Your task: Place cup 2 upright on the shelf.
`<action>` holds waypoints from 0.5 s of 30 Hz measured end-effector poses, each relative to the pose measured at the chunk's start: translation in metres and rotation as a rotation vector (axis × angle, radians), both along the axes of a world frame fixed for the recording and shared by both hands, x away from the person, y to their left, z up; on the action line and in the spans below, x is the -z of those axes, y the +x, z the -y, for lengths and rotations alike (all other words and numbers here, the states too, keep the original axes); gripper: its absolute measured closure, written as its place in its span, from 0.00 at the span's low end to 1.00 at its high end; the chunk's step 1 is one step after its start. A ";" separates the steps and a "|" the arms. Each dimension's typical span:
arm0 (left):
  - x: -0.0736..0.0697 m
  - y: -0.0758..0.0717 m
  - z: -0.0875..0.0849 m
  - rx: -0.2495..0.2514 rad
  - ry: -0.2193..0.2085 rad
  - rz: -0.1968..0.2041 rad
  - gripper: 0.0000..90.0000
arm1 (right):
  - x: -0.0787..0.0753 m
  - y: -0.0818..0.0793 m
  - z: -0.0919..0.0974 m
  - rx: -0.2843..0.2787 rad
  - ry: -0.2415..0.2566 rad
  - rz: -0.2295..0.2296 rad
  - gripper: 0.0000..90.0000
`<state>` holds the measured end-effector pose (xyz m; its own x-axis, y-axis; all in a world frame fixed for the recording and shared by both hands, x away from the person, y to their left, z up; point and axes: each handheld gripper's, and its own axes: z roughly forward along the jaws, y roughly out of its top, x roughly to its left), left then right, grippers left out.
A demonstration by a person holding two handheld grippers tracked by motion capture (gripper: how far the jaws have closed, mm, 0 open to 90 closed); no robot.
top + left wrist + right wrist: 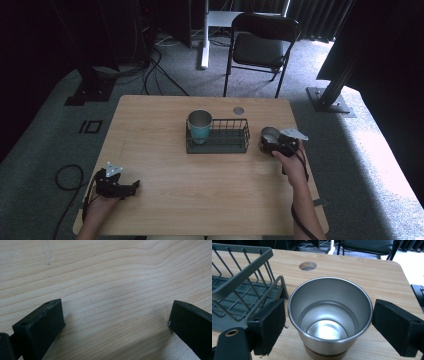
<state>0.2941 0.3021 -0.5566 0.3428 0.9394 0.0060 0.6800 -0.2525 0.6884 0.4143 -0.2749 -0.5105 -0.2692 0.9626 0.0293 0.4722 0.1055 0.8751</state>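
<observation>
— Where is the left tool (131, 186)?
— Low at the near-left of the bench (200, 185), held in the left hand (102, 202), jaws spread wide with bare wood between them.
— And the right tool (264, 143)?
— Farther forward on the right side, forearm (306, 205) stretched straight ahead, right hand (292, 161) gripping it, jaws parted, one on either flank of a steel cup (329, 315), a small gap at each side.

Cup base (325, 353): cut off by the bottom edge of my right gripper view; I can't see it meet the table.
Rack (239, 285): runs off the left edge there.
Left jaws: their roots are cut off in my left gripper view.
Right grip: from above, too small to judge contact with the cup (270, 134).
</observation>
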 end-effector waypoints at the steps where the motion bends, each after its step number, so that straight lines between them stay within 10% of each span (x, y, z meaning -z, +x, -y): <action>1: 0.000 0.000 0.000 0.000 0.000 0.000 0.01 | 0.001 0.001 -0.001 0.001 -0.008 -0.002 0.13; 15: 0.000 0.000 0.000 0.000 0.000 0.000 0.01 | 0.009 0.011 -0.006 0.024 -0.006 -0.008 0.13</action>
<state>0.2941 0.3020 -0.5566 0.3426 0.9395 0.0059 0.6799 -0.2522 0.6886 0.4257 -0.2691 -0.5195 -0.2458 0.9690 0.0254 0.4815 0.0993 0.8708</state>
